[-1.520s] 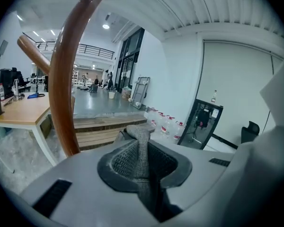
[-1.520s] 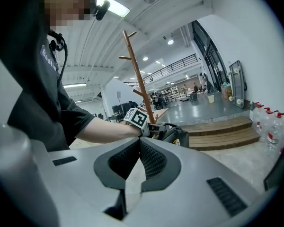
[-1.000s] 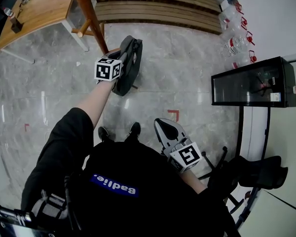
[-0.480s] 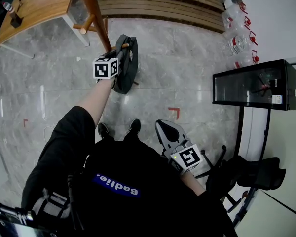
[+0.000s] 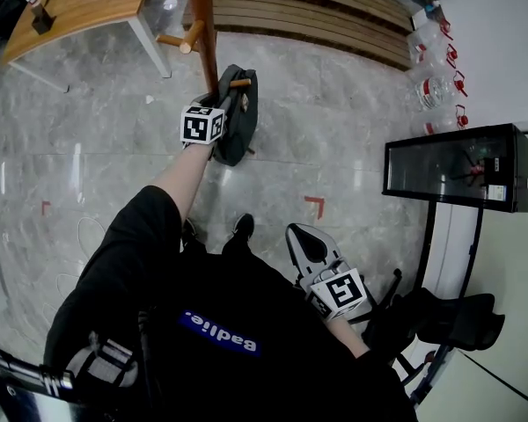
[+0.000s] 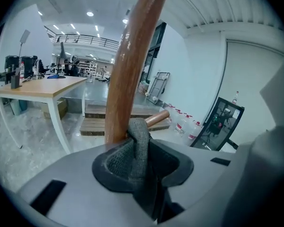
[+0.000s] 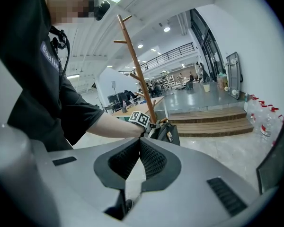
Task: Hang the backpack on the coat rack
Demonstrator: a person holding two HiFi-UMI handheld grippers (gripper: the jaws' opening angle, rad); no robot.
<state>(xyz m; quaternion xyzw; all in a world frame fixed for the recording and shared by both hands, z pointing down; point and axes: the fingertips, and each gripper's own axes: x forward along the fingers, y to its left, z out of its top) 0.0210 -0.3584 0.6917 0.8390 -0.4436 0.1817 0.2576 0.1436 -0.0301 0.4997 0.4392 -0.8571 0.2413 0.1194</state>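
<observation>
The dark backpack (image 5: 238,123) hangs against the wooden coat rack pole (image 5: 202,25), low above the floor. Its grey handle strap (image 6: 139,143) loops over a short peg (image 6: 157,118) on the pole (image 6: 132,65). My left gripper (image 5: 222,97) is at the bag's top, and its jaws are opening. The strap still runs between the jaws (image 6: 144,162), with a dark gap beside it. My right gripper (image 5: 301,240) stays close to my body, shut and empty (image 7: 139,150). The right gripper view shows the backpack (image 7: 171,134) and rack (image 7: 137,70) ahead.
A wooden table (image 5: 79,3) stands at the far left and wooden steps (image 5: 308,11) lie behind the rack. Several water bottles (image 5: 436,69) line the right wall. A glass-fronted black cabinet (image 5: 449,165) and a black chair (image 5: 449,315) are to my right.
My left gripper and the backpack have drawn in against the pole and sunk a little. The bag's handle now sits on the low peg. The right gripper has kept still.
</observation>
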